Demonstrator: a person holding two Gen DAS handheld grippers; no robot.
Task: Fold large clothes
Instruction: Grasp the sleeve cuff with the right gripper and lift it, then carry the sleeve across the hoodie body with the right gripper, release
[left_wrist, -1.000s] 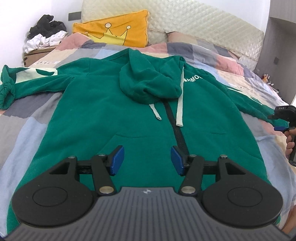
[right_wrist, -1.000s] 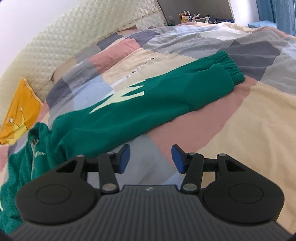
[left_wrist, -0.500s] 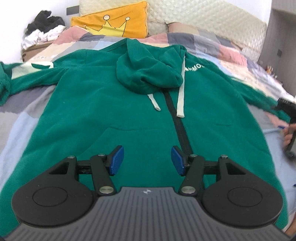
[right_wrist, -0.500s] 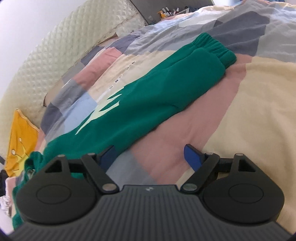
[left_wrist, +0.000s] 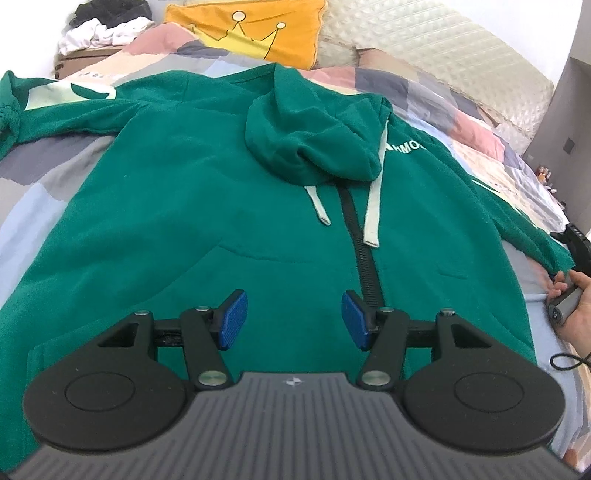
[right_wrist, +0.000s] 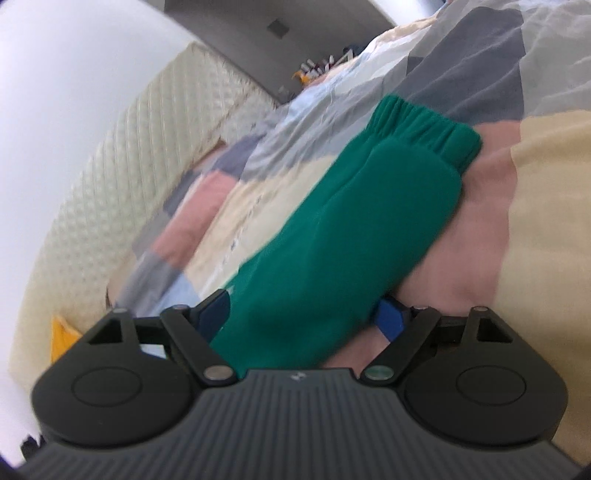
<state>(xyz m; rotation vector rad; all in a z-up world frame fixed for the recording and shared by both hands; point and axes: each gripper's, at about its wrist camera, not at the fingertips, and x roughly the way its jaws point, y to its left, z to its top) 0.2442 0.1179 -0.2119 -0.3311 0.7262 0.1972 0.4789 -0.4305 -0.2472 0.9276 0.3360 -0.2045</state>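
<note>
Yellow crown pillow (left_wrist: 255, 31) behind green hoodie (left_wrist: 207, 206), clothes heap (left_wrist: 107, 22) beside.

We lose the green hoodie's (left_wrist: 207, 206) left cuff (left_wrist: 7, 114) at the left wrist picture's edge, and its hem behind the left tongs (left_wrist: 291, 319). The chest lettering (left_wrist: 406, 148) is half covered by the hood (left_wrist: 314, 144). In the blurred right wrist view, the sleeve (right_wrist: 354, 236) hides part of both pads of the right tongs (right_wrist: 303, 317), so we cannot tell whether they touch it.
</note>
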